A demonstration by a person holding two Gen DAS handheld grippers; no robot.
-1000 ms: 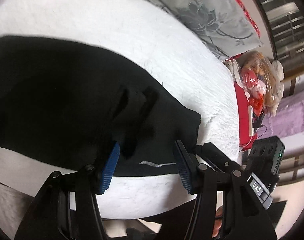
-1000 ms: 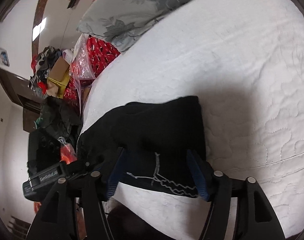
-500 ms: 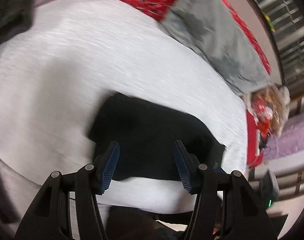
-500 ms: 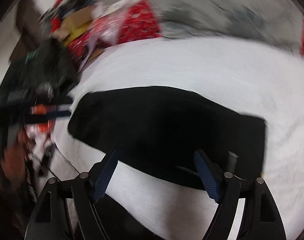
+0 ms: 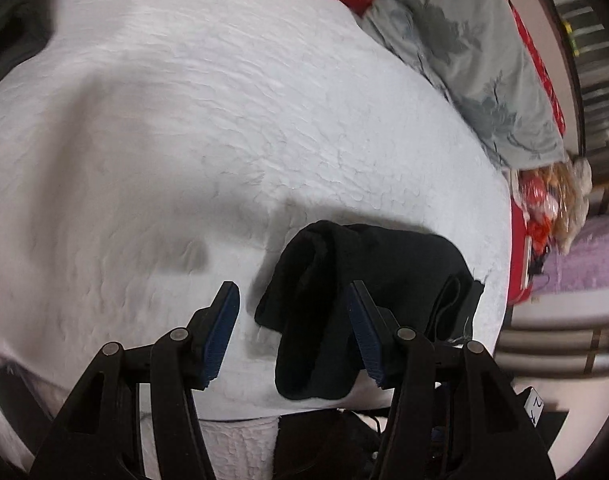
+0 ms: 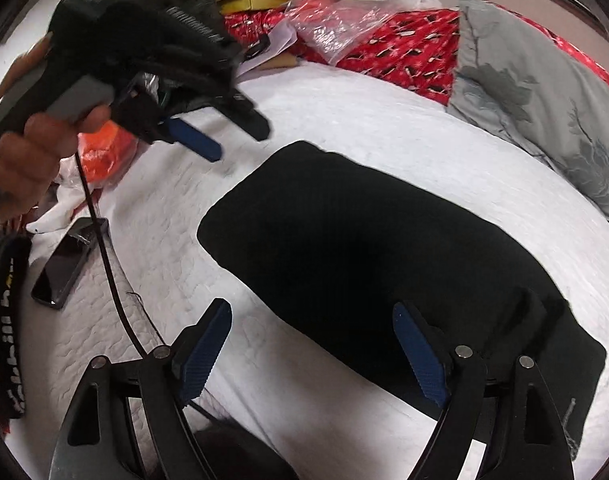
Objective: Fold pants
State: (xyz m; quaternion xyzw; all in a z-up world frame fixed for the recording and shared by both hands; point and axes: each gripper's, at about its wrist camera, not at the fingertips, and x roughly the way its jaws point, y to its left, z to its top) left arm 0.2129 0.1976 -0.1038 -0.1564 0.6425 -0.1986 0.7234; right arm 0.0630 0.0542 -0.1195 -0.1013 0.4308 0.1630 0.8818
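Left tongs point(image 5: 290, 332): moderately parted, empty, swung off the spread cloth to hover over a bunched end of the black pants point(image 6: 364, 248). Now folded into a compact block on the white bed point(image 5: 184, 120); nearly done, apparently. Right tongs point(image 6: 310, 350): opening wide, empty. Fold layers lost in black.

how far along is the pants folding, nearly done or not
Nearly done, it seems. Done: the black pants lie on the white bedspread as a compact folded bundle. In hand: nothing. The left tongs stand open above the bundle's edge, and the right tongs are opening with no cloth pinched. Left: perhaps tidying the loose lower corner seen in the left view, or one more fold.
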